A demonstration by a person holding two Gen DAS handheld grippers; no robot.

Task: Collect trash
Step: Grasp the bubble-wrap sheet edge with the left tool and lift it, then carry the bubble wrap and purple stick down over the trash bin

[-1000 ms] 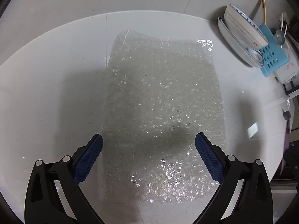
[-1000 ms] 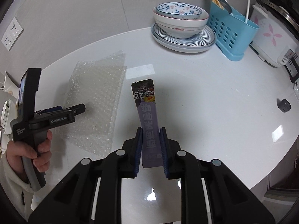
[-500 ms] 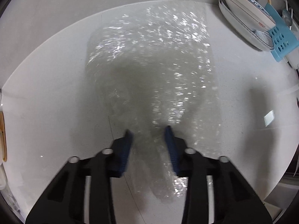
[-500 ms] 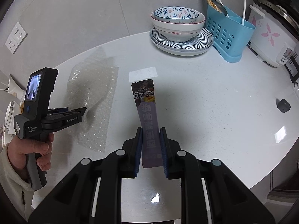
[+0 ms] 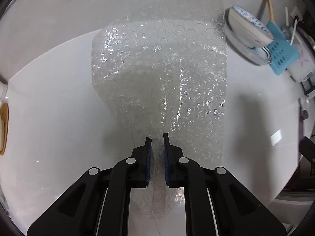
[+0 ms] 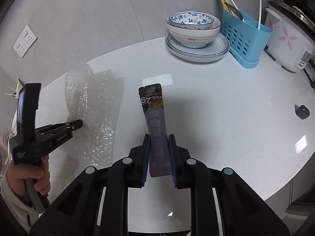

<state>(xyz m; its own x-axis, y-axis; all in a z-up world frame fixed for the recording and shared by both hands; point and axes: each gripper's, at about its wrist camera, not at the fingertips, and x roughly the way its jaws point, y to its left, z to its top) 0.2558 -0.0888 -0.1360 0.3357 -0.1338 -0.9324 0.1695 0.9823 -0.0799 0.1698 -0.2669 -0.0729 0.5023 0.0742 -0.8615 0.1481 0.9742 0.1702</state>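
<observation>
**Both hands loaded, bubble wrap coming off the worktop**

White round worktop (image 6: 226, 106) against a grey tiled wall. Stacked bowls (image 6: 192, 27), a blue cutlery holder (image 6: 244, 39) and a rice cooker (image 6: 285, 37) stand along the far edge.

Left gripper (image 5: 157, 137): the fingers have just been closing and now pinch a bunched fold of the bubble wrap (image 5: 167, 68) near its close edge. Most of the sheet fans out beyond the fingers; from the right wrist view it stands partly raised, lower end seemingly on the surface.

Right gripper (image 6: 159, 137): fingers clamped on a purple snack wrapper (image 6: 154, 118), held upright above the worktop.

Step in hand, as I judge it: lifting the sheet clear.
- Raise straight and steadily so the light film trails rather than sweeping toward the dishes.
- Hold the pinch firm; slick film could slip out.
- Keep the right hand still, wrapper well apart from the sheet.

No bin visible in either view.
</observation>
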